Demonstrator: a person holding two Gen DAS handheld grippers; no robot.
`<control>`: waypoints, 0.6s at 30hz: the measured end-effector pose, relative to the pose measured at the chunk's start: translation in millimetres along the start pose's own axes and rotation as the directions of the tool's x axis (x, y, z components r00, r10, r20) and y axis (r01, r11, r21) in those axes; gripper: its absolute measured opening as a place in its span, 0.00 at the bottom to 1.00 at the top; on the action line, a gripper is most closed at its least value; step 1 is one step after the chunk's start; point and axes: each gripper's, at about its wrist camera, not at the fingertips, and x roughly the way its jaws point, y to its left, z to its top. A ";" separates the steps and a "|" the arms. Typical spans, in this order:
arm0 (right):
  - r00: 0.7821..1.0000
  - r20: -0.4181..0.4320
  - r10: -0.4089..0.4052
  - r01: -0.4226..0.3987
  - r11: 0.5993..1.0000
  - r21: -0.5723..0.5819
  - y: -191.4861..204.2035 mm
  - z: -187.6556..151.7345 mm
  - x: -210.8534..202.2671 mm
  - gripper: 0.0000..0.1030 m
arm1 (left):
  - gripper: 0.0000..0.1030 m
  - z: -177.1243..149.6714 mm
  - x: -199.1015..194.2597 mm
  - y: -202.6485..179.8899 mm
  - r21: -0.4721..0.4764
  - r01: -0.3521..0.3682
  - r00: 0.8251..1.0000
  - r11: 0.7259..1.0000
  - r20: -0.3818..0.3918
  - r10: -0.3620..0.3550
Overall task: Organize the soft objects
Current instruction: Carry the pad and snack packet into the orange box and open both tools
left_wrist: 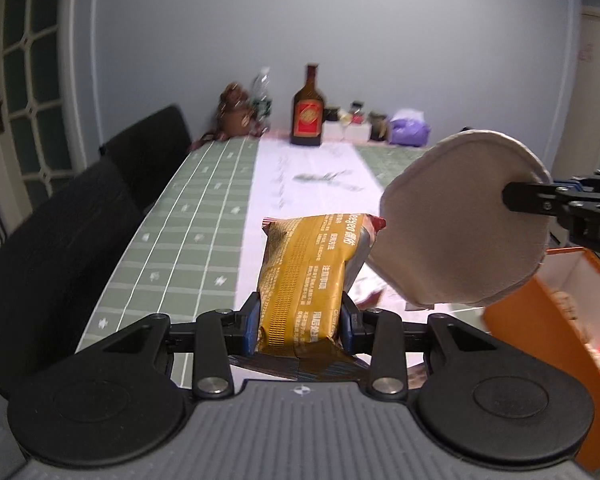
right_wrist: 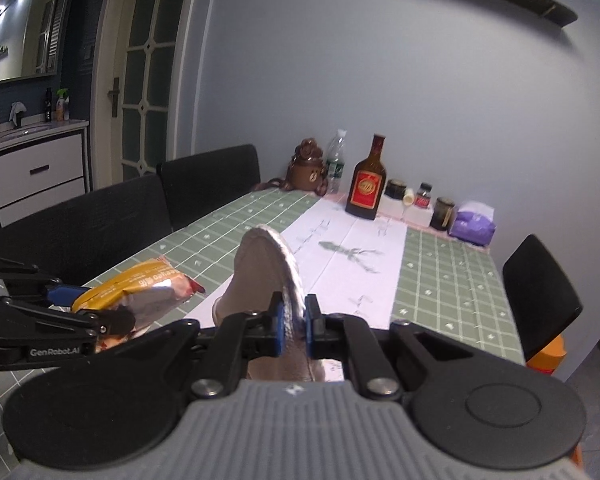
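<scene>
Your left gripper squeezes a crinkly gold plastic packet at the bottom middle. Your right gripper pinches a flat round beige cloth pad, above the green checked table.

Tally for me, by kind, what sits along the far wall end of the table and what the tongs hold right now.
Held in tongs: 2 (yellow packet in left tongs, pale round pad in right tongs)
Bottles: 2 (brown bottle, clear bottle)
Dark jars: 3
Plush bear: 1
Purple tissue pack: 1
Total: 9
</scene>
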 end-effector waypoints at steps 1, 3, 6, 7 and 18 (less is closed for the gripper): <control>1.000 0.007 -0.008 0.008 1.000 -0.001 -3.1 1.2 -7.5 0.07 | 0.41 2.9 -7.3 -8.3 0.017 0.006 1.000 1.000 0.011 -0.006; 0.999 0.021 -0.028 0.029 1.000 -0.008 -11.8 2.7 -26.9 0.07 | 0.41 8.4 -20.4 -25.8 0.052 0.023 0.999 0.998 0.029 -0.025; 0.997 0.036 -0.070 0.070 0.997 -0.015 -29.7 2.4 -55.6 0.07 | 0.41 14.7 -37.9 -54.3 0.102 0.071 0.996 0.992 0.051 -0.077; 0.996 0.038 -0.083 0.083 0.996 -0.015 -35.7 1.6 -63.3 0.07 | 0.42 16.7 -41.7 -63.5 0.117 0.090 0.994 0.989 0.055 -0.097; 0.965 -0.043 -0.258 0.258 0.966 -0.014 -119.0 -39.3 -123.2 0.07 | 0.41 8.9 -53.2 -189.2 0.299 0.297 0.950 0.907 0.000 -0.312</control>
